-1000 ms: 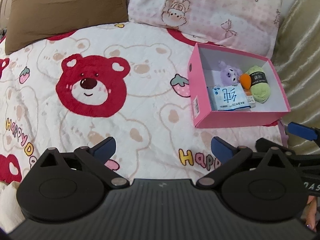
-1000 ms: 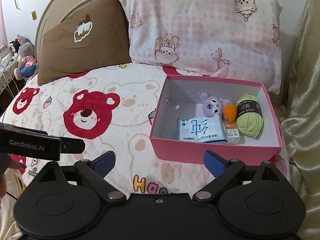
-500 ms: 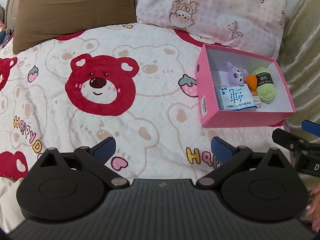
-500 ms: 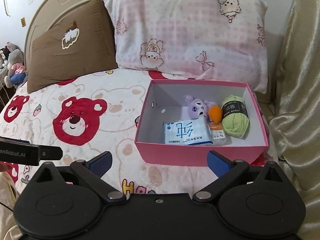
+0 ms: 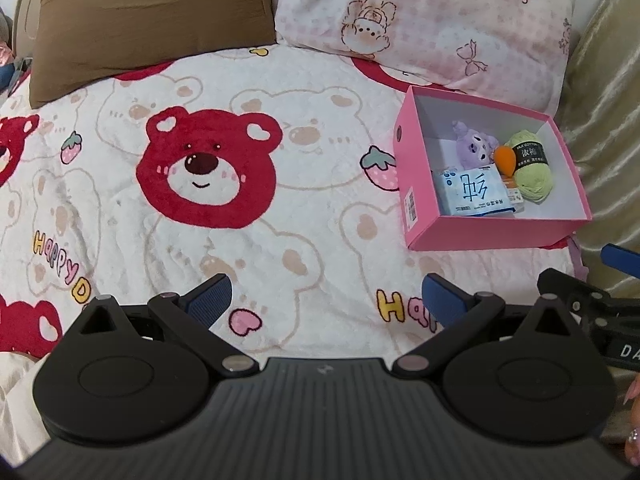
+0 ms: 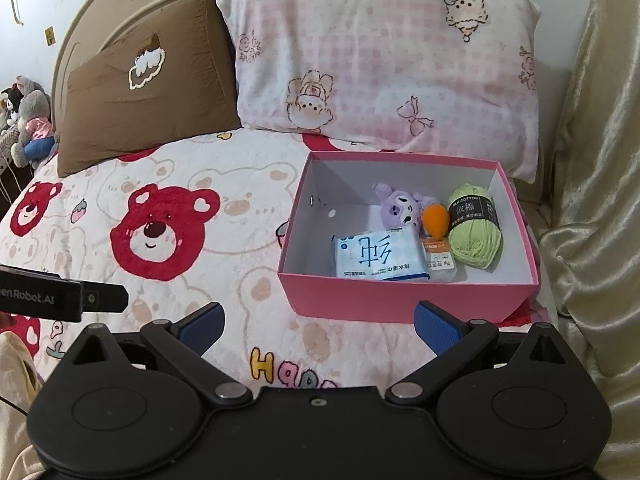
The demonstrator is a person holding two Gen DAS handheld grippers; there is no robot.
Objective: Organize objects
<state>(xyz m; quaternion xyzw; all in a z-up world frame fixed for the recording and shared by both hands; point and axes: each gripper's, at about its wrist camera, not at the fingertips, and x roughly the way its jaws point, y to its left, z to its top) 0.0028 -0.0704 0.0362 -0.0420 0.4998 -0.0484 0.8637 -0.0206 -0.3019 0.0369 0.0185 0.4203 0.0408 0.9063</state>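
**Both grippers empty and wide, the pink box already filled**

Nearest in the right wrist view, the right gripper (image 6: 318, 326) hangs low over the bear-printed fleece blanket (image 6: 168, 200), its blue-padded jaws spread wide with nothing between them, pointing at the near wall of the pink cardboard box (image 6: 400, 300). The left gripper (image 5: 326, 300) hovers level over the same blanket to the left of the box, jaws likewise wide apart and empty; its black body shows at the left edge of the right view.

Inside the box, nearest the front wall, lies a blue-and-white soft pack of tissues (image 6: 380, 258): light and squashy, best pinched across its short sides. Just beside it sits a small clear packet with an orange label (image 6: 439, 262), probably slippery film, awkward to take flat. Behind it, a small orange felt carrot (image 6: 435, 221) and a skein of light-green cotton yarn (image 6: 476, 232) touch; the yarn is soft and springy, and the black paper band round its middle looks the firmest hold. The purple plush toy (image 6: 398, 208) lies furthest back, light and yielding anywhere.

Beyond stand a brown pillow (image 6: 148, 96) and a pink checked pillow (image 6: 384, 68). No loose item shows on the blanket, so the sorting seems near done.
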